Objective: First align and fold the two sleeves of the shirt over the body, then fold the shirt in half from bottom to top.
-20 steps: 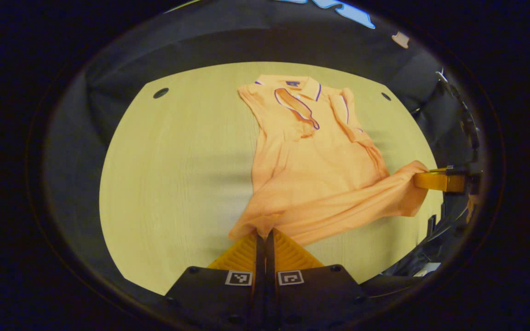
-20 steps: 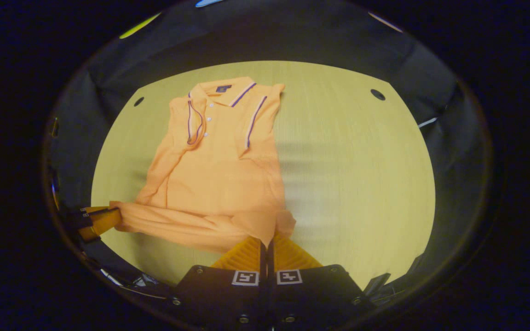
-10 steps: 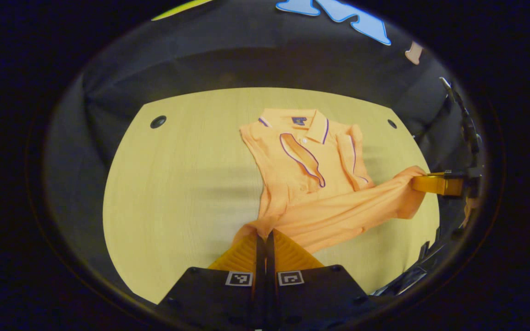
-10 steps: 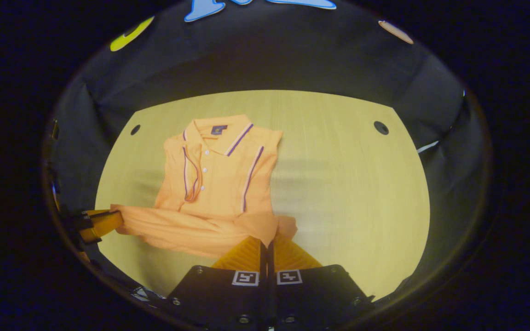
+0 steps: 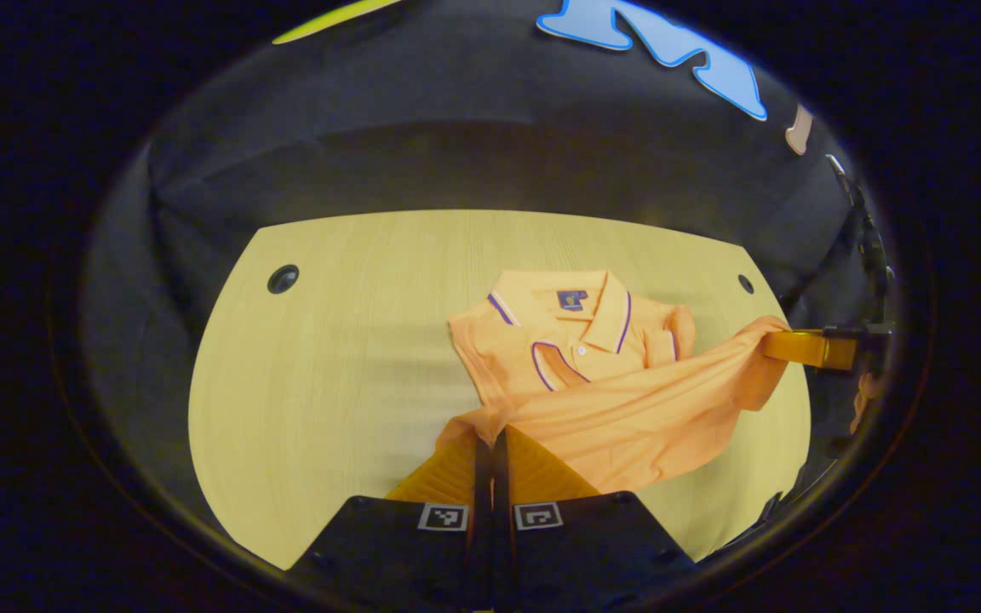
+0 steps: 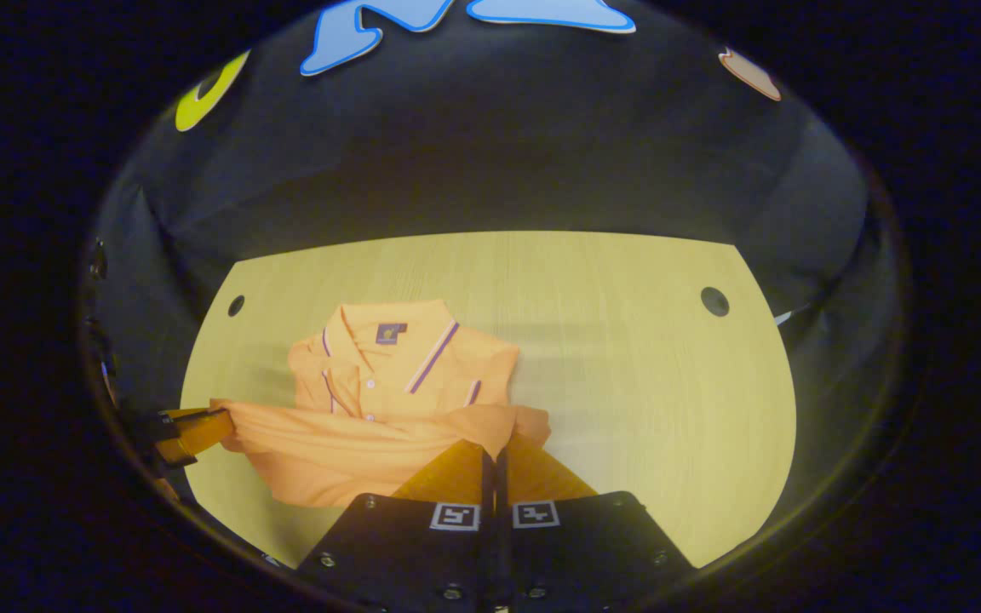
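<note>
An orange polo shirt lies on the pale wooden table, collar toward the far side, both sleeves folded over the body. Its bottom hem is lifted and stretched between my two grippers above the chest. My left gripper is shut on the hem's left corner. My right gripper is shut on the hem's right corner. In the left gripper view the right gripper pinches the cloth at far right. In the right gripper view the left gripper holds it at far left.
The table has a round cable hole near each far corner. Black cloth walls stand close behind and beside the table.
Both grippers have carried the hem up and away toward the collar. The raised hem now covers most of the shirt's body, leaving the collar and chest showing.
</note>
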Action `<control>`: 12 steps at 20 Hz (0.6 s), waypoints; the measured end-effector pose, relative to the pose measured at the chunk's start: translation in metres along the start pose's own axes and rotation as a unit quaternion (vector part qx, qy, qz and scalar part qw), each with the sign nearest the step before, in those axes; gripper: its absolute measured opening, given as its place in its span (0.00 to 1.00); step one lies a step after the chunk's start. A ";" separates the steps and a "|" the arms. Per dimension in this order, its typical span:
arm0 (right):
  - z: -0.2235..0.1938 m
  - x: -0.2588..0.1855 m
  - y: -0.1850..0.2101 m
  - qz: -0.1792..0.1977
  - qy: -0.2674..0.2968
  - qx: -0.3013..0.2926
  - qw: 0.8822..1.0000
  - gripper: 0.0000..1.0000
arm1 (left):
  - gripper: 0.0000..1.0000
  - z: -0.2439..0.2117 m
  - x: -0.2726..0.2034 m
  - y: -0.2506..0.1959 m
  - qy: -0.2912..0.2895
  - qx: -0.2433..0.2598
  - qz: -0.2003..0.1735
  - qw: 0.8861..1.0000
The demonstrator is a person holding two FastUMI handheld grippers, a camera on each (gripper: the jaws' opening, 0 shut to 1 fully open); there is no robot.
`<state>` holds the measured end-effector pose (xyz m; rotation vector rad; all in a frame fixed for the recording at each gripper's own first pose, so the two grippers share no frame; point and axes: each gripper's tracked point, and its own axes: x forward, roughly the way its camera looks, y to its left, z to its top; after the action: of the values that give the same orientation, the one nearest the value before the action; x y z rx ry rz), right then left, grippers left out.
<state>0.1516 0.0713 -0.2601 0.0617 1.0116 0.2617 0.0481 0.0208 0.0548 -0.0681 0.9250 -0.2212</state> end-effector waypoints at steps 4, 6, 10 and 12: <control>0.033 0.017 0.000 -0.002 -0.031 0.013 0.999 0.00 | 0.06 0.039 0.015 0.003 -0.029 -0.005 0.005 1.000; 0.046 0.025 -0.001 -0.001 -0.047 0.021 0.999 0.00 | 0.06 0.059 0.026 0.005 -0.046 -0.003 0.012 0.999; 0.075 0.056 0.002 0.002 -0.082 0.032 0.996 0.00 | 0.06 0.093 0.053 0.010 -0.085 -0.008 0.023 0.996; 0.085 0.071 0.001 0.002 -0.096 0.032 0.995 0.00 | 0.05 0.105 0.073 0.014 -0.097 -0.010 0.028 0.995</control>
<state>0.2588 0.0957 -0.2733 0.1448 0.8282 0.2227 0.1764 0.0147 0.0586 -0.0813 0.7351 -0.1509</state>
